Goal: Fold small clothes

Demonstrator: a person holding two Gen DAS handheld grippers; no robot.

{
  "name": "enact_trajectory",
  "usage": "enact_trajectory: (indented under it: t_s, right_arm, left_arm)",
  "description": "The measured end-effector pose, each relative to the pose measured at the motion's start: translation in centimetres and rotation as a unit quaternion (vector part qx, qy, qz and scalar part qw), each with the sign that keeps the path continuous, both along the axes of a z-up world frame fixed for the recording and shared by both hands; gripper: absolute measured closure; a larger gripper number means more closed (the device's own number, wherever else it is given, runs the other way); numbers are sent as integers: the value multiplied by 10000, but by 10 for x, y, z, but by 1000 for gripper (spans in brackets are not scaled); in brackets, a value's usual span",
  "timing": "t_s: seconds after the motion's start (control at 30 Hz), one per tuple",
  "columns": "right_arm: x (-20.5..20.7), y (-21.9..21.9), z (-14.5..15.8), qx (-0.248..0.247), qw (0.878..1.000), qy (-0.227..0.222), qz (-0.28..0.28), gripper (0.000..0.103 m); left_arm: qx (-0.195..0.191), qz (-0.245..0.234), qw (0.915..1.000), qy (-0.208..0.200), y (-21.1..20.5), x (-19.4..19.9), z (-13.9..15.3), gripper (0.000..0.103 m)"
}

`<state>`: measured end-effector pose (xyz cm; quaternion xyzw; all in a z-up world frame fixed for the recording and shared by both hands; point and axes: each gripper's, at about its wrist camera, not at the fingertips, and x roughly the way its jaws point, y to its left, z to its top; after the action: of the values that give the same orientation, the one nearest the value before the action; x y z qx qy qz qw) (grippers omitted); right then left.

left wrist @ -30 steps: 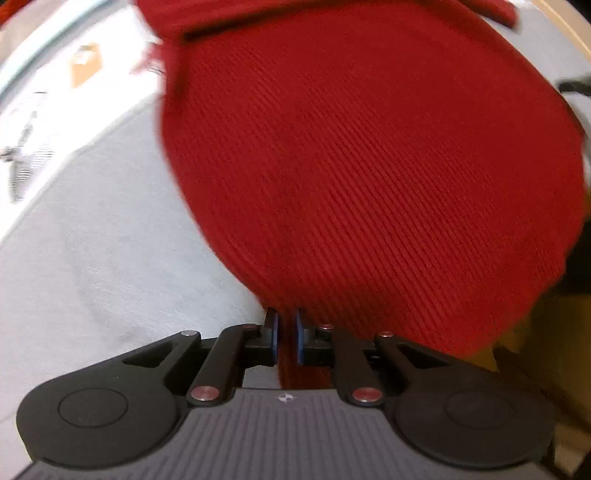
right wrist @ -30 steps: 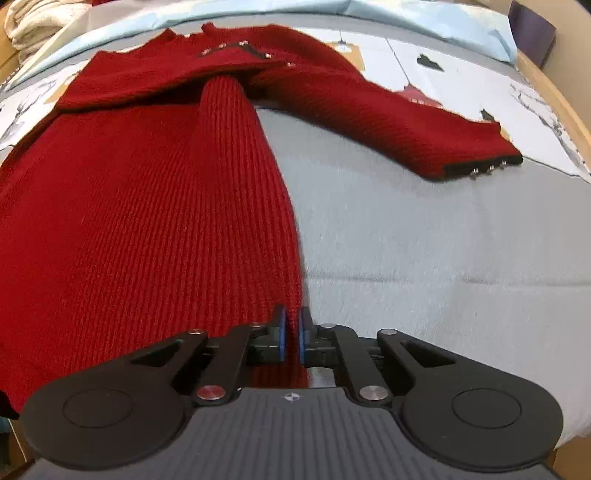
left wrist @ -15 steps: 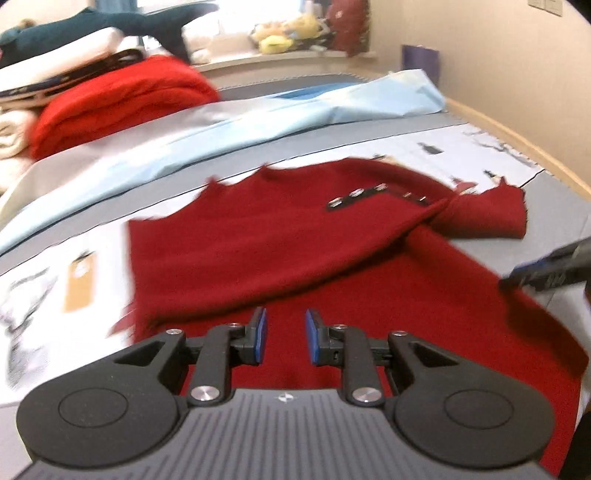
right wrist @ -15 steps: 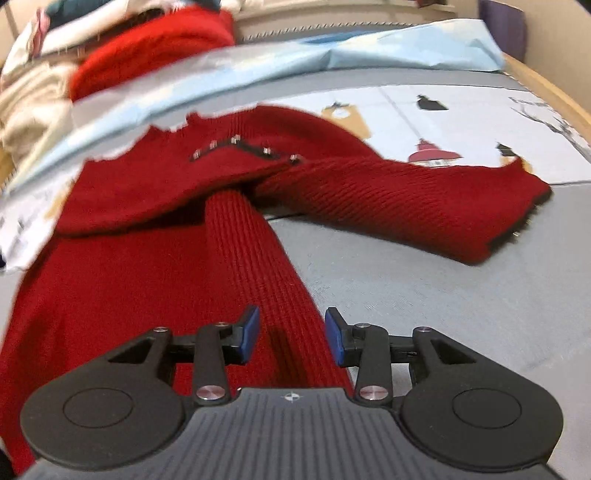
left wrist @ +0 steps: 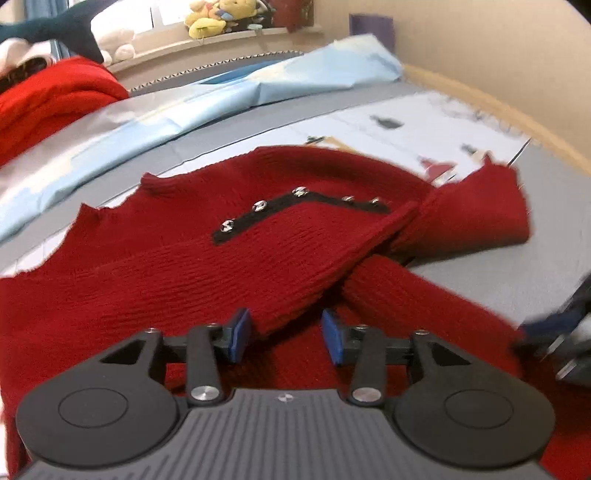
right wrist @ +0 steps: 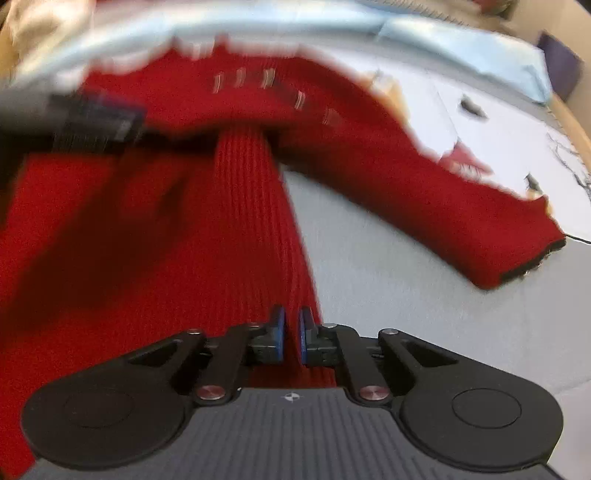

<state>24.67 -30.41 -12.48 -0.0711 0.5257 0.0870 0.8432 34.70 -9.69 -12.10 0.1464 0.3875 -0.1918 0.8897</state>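
Behind our work we see a light blue sheet point(left wrist: 229, 92) bunched along the far side of the bed point(left wrist: 517, 266), a heap of bright red fabric point(left wrist: 48, 99) at the far left, and soft toys point(left wrist: 218, 18) on a sill by the window. A wooden rim point(left wrist: 509, 114) runs along the bed's right edge. Small printed pictures dot the white cover point(right wrist: 491, 122); we can read no writing anywhere.

The red sweater point(left wrist: 155, 266) lies spread on the bed, its upper part folded down over the body, with a black strip of metal snaps point(left wrist: 295, 206) showing. One sleeve point(right wrist: 443, 206) stretches off to the right, ending in a dark cuff.

Our left gripper point(left wrist: 284, 336) hovers with its jaws wide apart, the folded edge of the sweater just ahead between them. Our right gripper point(right wrist: 290, 338) has its jaws nearly together, pinching a ribbed fold of the sweater; that view is badly blurred.
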Motion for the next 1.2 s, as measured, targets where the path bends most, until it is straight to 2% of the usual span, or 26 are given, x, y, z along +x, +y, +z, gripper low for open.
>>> enact_trajectory:
  t_s: [0.1, 0.2, 0.27, 0.3, 0.37, 0.4, 0.47, 0.5, 0.53, 0.57, 0.6, 0.63, 0.67, 0.7, 0.73, 0.8, 0.83, 0.87, 0.9, 0.93, 0.97, 1.03, 1.07, 1.13, 1.17, 1.2]
  right_arm:
    - [13, -20, 22, 809, 9932, -552, -627, 87]
    - [29, -36, 36, 1077, 9803, -1080, -1256, 79]
    - [41, -47, 39, 1199, 9698, -1309, -1672, 68]
    - [48, -53, 41, 1290, 9626, -1412, -1917, 65]
    - [63, -70, 43, 1572, 9436, -1520, -2485, 47]
    - [71, -78, 41, 1730, 9337, -1495, -2755, 44]
    - [88, -93, 33, 1888, 9181, -1390, -3197, 40]
    - [95, -96, 29, 1886, 9132, -1339, -3354, 40]
    - [104, -98, 23, 1825, 9107, -1253, -3487, 40]
    - [112, -101, 17, 1670, 9107, -1134, -3603, 40]
    - [117, -102, 12, 1435, 9112, -1000, -3730, 40]
    - [120, -101, 7, 1237, 9109, -888, -3835, 40]
    - [124, -101, 0, 1110, 9103, -781, -3911, 40]
    - [127, -102, -4, 1008, 9085, -672, -4000, 40]
    - [125, -102, -7, 948, 9073, -616, -4049, 40]
    - [130, -101, -15, 751, 9094, -548, -4054, 40]
    - [132, -99, -17, 637, 9112, -555, -4033, 42]
    - [133, -98, -19, 566, 9120, -582, -4021, 51]
    - [133, -96, -20, 502, 9133, -610, -3995, 63]
    - [132, -95, -19, 482, 9142, -647, -3970, 97]
    - [131, -95, -17, 488, 9136, -714, -3973, 103]
    - [124, -100, -3, 819, 9056, -1170, -3994, 103]
    - [119, -101, 14, 1001, 8994, -1656, -3920, 103]
    - [103, -94, 56, 975, 8834, -2986, -3476, 103]
    - [95, -93, 69, 921, 8734, -3398, -3365, 103]
    - [90, -96, 71, 854, 8687, -3479, -3420, 103]
  left_arm:
    - [22, 63, 9999, 150, 10, 13, -5, 92]
    - [-292, 278, 9991, -100, 46, 24, 25, 93]
    - [-342, 838, 9953, -340, 88, 34, 54, 93]
    - [-442, 1178, 9913, -394, 116, 39, 66, 93]
    - [-617, 2056, 9756, -452, 188, 49, 85, 93]
    - [-625, 2552, 9638, -454, 228, 51, 90, 93]
    - [-467, 3666, 9281, -465, 315, 48, 92, 93]
    - [-217, 4314, 9005, -494, 358, 42, 90, 93]
    - [217, 5081, 8596, -509, 400, 33, 85, 94]
    - [582, 5637, 8225, -490, 429, 25, 82, 93]
    - [808, 6062, 7899, -443, 454, 15, 78, 92]
    - [730, 6289, 7732, -367, 473, 6, 75, 92]
    - [515, 6354, 7699, -304, 482, 1, 73, 92]
    - [320, 6298, 7757, -264, 483, -1, 71, 92]
    - [195, 6093, 7923, -245, 476, 2, 70, 92]
    - [-73, 5434, 8393, -129, 449, 17, 69, 82]
    - [-250, 5163, 8560, -63, 437, 23, 69, 79]
    - [-363, 4956, 8678, -38, 423, 27, 68, 79]
    - [-342, 4785, 8774, -20, 407, 31, 67, 78]
    - [-276, 4616, 8867, -15, 390, 33, 66, 78]
    - [-237, 4434, 8960, -33, 377, 34, 66, 78]
    - [-204, 4122, 9108, -135, 353, 36, 69, 78]
    - [-185, 3988, 9167, -181, 342, 37, 71, 79]
    - [-166, 3815, 9239, -261, 326, 42, 72, 78]
    - [-162, 3772, 9255, -280, 321, 43, 73, 78]
    - [-169, 3750, 9265, -268, 319, 44, 72, 79]
